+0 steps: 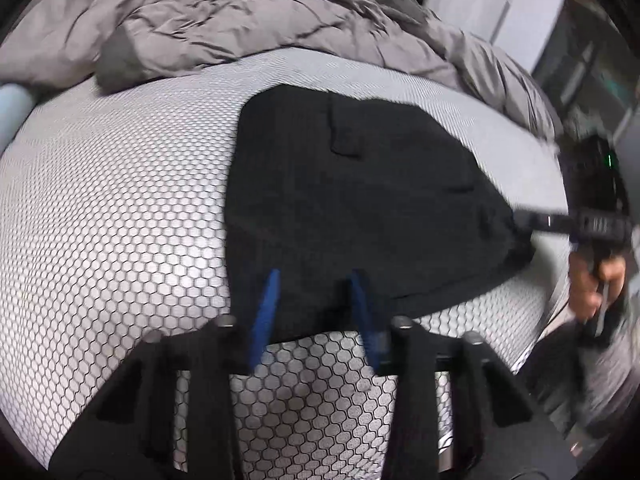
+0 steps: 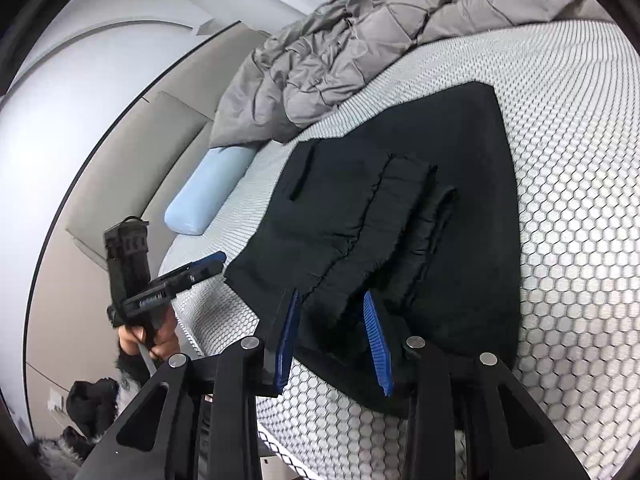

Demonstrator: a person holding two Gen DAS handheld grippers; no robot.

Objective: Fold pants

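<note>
L tongs [image 1: 314, 276] blurred — pants [image 1: 360, 184] edge.

no readable text, label, brand or number in either view

Mattress [image 1: 100, 200] bare around pants [image 1: 360, 200]; duvet [image 1: 240, 20] blocks far end.

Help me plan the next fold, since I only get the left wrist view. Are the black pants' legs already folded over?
Observer: Yes. On the black fabric pants, the frayed leg hems lie folded on top of the wider part.
Operator: Is the right tool gripping them?
Observer: No. The right tool stands open, with its blue pads on either side of the hems and not pressing on them.
</note>
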